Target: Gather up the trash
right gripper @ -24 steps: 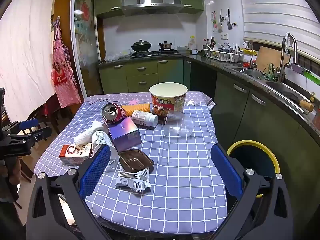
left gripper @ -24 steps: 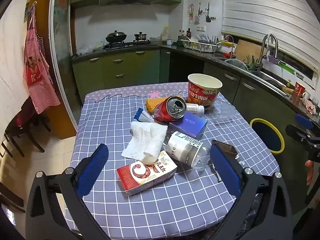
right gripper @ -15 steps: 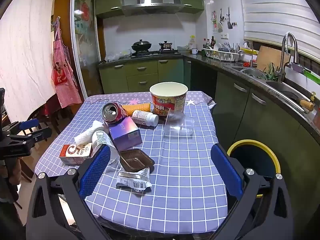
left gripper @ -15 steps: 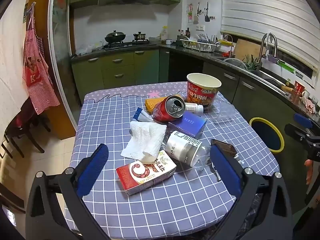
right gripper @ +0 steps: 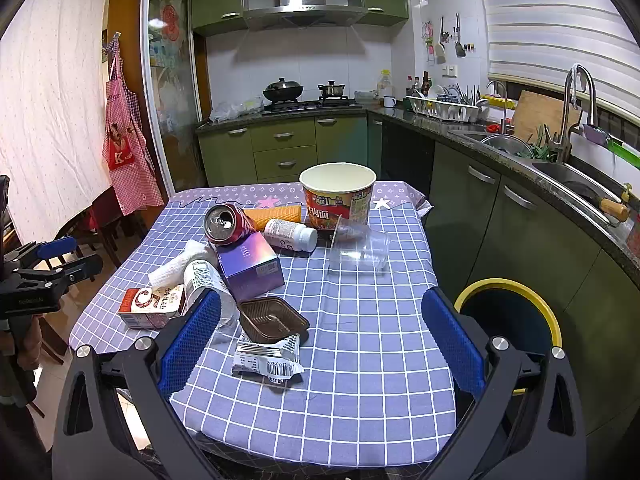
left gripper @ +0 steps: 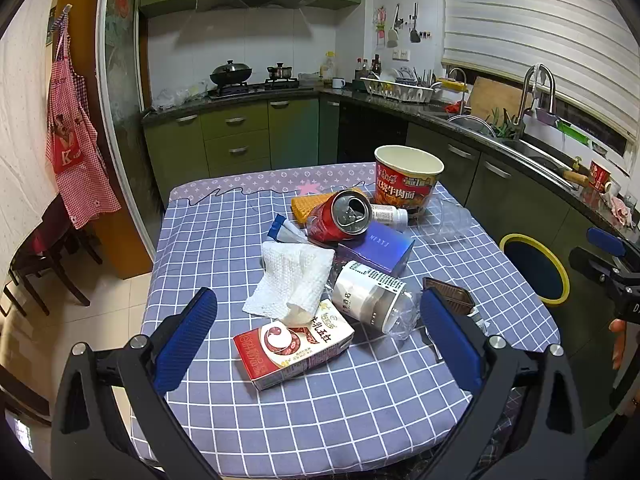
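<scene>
Trash lies on a table with a blue checked cloth (left gripper: 208,248): a red-and-white drink carton (left gripper: 292,342), a white paper towel (left gripper: 292,276), a white-labelled plastic bottle (left gripper: 370,300), a purple box (left gripper: 378,246), a red can (left gripper: 340,218), a noodle cup (left gripper: 406,184), a clear plastic cup (right gripper: 358,248), a brown plastic tray (right gripper: 272,318) and a wrapper (right gripper: 268,358). My left gripper (left gripper: 316,344) is open, above the table's near edge around the carton. My right gripper (right gripper: 320,340) is open, empty, above the near edge by the tray.
A dark bin with a yellow rim (right gripper: 510,316) stands on the floor right of the table, against green cabinets (right gripper: 520,240). A small white bottle (right gripper: 290,234) and an orange cone-shaped piece (right gripper: 272,216) lie by the can. Chairs (left gripper: 40,256) stand at the left.
Both views have shifted very slightly; the grippers stay open and the trash has not moved.
</scene>
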{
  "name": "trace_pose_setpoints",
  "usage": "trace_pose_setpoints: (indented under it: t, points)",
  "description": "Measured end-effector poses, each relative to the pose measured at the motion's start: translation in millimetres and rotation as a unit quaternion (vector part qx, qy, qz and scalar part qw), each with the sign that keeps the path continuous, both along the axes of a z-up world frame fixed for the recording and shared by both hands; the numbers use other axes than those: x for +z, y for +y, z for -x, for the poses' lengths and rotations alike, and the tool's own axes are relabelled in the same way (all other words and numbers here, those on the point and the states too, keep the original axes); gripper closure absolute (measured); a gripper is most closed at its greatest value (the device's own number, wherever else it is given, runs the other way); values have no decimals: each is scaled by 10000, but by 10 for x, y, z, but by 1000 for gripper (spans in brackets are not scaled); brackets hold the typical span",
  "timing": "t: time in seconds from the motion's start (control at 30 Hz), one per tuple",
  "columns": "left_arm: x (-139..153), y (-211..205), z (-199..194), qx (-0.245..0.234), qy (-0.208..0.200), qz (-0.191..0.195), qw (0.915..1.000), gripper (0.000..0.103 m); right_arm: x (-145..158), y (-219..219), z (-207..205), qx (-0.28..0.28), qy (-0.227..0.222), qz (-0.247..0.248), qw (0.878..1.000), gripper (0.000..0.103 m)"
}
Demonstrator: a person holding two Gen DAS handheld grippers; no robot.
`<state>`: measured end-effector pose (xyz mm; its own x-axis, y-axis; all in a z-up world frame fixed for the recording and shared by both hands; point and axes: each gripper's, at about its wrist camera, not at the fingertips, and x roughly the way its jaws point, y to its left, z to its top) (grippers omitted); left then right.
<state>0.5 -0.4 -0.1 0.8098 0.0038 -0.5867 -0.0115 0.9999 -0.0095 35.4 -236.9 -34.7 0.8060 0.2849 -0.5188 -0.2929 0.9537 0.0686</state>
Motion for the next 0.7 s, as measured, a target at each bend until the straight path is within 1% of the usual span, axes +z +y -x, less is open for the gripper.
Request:
trace_pose_setpoints:
  t: [0.7]
  points:
    - [-38,-19,16,-3,15,1,10000,6,-13,10,-14,7,11,1,10000,4]
